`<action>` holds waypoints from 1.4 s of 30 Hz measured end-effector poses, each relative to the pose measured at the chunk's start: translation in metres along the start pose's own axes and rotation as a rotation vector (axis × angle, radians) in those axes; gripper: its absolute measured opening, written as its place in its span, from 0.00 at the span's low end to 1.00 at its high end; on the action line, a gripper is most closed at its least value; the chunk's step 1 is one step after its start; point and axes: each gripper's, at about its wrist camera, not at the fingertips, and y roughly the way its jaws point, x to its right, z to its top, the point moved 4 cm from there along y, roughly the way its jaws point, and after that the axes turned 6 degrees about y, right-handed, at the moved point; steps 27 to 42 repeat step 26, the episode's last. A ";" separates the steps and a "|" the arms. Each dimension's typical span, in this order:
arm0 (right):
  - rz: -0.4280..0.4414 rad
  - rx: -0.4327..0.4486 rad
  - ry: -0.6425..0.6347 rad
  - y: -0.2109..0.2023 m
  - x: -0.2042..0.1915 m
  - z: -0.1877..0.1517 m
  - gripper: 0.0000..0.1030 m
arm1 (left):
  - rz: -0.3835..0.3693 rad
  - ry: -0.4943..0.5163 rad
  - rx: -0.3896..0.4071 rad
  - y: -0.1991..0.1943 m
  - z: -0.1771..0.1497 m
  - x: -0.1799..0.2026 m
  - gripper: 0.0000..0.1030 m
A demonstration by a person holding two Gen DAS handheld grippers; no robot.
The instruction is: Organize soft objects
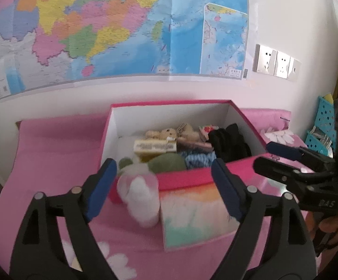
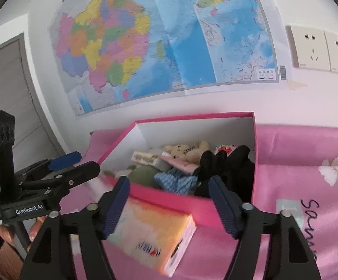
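A pink box [image 1: 183,178] with white inner walls stands open on a table covered by a pink flowered cloth [image 1: 52,144], under a large wall map [image 1: 99,28]. The box already holds most of the soft things: a small teddy bear [image 1: 166,134], a black garment [image 1: 229,143] at the right end, a blue knit piece [image 1: 199,159], a green plush [image 1: 166,163] and a yellowish packet [image 1: 153,147] with print too blurred to read. Two items remain outside, just in front of the box's near wall: a white fluffy toy [image 1: 138,198], leaning against the box's front left corner, and a pastel tissue pack [image 1: 197,212] lying on the cloth. So the sorting looks largely done, with these two probably left to go in. The left gripper [image 1: 162,186] has its blue-padded jaws spread wide and holds nothing; the toy and the tissue pack both lie between its fingers in that view, and whether it touches either cannot be told. The right gripper [image 2: 169,206] is likewise spread and empty, poised above the tissue pack [image 2: 155,235], whose dark and red marks are unreadable. The left gripper's body, seen from the right camera, reads "GenRobot.AI". Dark script on the cloth at the right begins "Sa", the rest unclear. Wall sockets [image 2: 320,49] sit right of the map.
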 end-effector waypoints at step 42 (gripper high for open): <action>-0.130 -0.059 -0.074 -0.039 -0.042 -0.108 1.00 | 0.088 -0.019 -0.188 -0.022 -0.105 0.007 0.98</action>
